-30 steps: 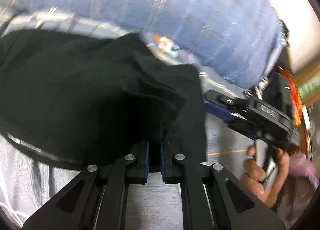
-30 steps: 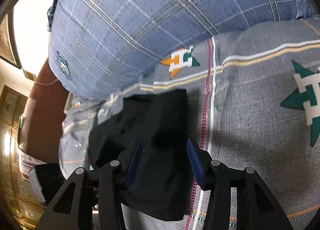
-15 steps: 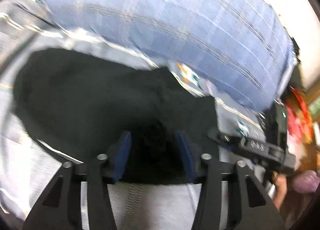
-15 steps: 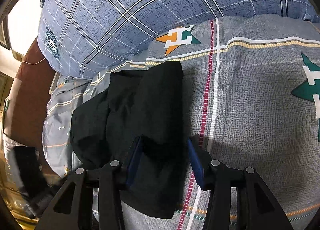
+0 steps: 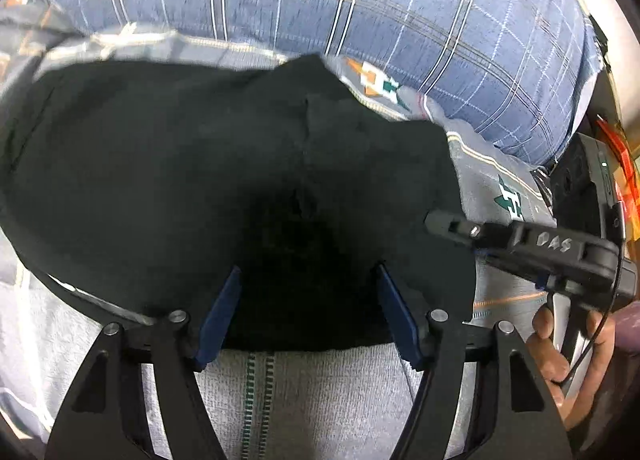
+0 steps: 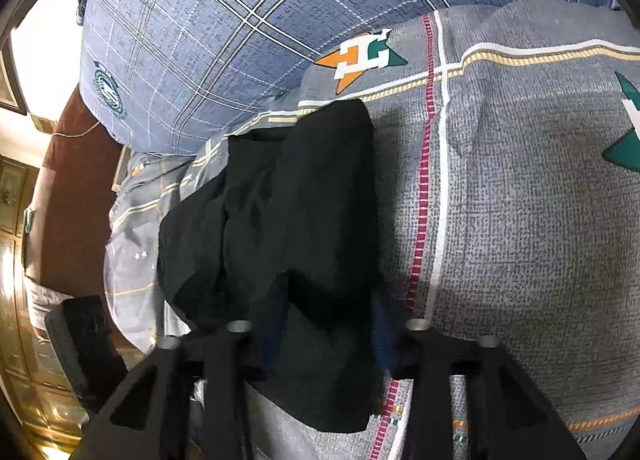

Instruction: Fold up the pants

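Note:
The black pants (image 5: 192, 164) lie folded in a loose bundle on the grey patterned bedsheet (image 5: 320, 388). My left gripper (image 5: 308, 312) is open, its blue pads on either side of the near edge of the pants. The right gripper shows at the right of the left wrist view (image 5: 520, 244), held in a hand. In the right wrist view the pants (image 6: 304, 220) reach from the middle down between the fingers. My right gripper (image 6: 324, 344) is open, with the cloth lying loose between its blue pads.
A large blue plaid pillow (image 5: 360, 0) lies just behind the pants; it also shows in the right wrist view (image 6: 224, 20). The grey sheet (image 6: 520, 220) spreads to the right. A wooden cabinet (image 6: 16, 300) and dark headboard (image 6: 72, 200) stand at the left.
My left gripper was shut on the pants a second ago and has opened, letting the cloth drop onto the bed. The right gripper stayed open and drew back a little.

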`<move>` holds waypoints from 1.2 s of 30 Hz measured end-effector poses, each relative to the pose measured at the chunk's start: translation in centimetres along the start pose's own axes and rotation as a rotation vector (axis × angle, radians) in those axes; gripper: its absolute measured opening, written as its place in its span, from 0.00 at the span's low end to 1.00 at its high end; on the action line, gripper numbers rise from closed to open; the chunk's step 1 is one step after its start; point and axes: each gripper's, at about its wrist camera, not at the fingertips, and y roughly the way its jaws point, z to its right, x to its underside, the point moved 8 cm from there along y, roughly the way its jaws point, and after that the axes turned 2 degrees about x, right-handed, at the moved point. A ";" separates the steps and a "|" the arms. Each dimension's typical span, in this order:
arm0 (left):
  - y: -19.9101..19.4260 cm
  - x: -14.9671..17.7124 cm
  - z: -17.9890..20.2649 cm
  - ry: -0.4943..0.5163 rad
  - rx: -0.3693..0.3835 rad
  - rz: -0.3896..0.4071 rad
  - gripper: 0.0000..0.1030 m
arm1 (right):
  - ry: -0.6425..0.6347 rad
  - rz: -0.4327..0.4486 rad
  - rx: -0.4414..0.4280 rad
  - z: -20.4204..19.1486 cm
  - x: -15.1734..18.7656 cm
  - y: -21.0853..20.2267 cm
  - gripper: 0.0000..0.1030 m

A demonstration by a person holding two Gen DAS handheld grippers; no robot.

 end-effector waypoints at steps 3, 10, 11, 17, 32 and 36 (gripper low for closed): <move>-0.8 -0.4 -0.1 -0.006 0.017 0.034 0.66 | -0.048 0.027 0.031 -0.8 -0.1 -0.7 0.06; -4.3 -2.4 -0.3 -0.050 0.098 0.152 0.66 | -0.199 0.161 0.189 -2.2 -1.3 -8.5 0.05; -4.6 -2.7 -0.5 -0.053 0.098 0.163 0.66 | -0.208 0.175 0.232 -1.7 -1.5 -9.3 0.05; -4.3 -4.5 -4.5 -0.167 0.042 0.136 0.66 | -0.130 0.147 0.384 3.4 -2.3 -7.7 0.11; -5.8 -1.8 -12.9 -0.426 -0.071 0.091 0.66 | -0.317 0.372 0.169 -8.2 -0.8 -9.9 0.53; -4.8 -0.7 -13.8 -0.480 0.006 0.038 0.66 | -0.321 0.230 0.036 -11.8 1.6 -4.2 0.53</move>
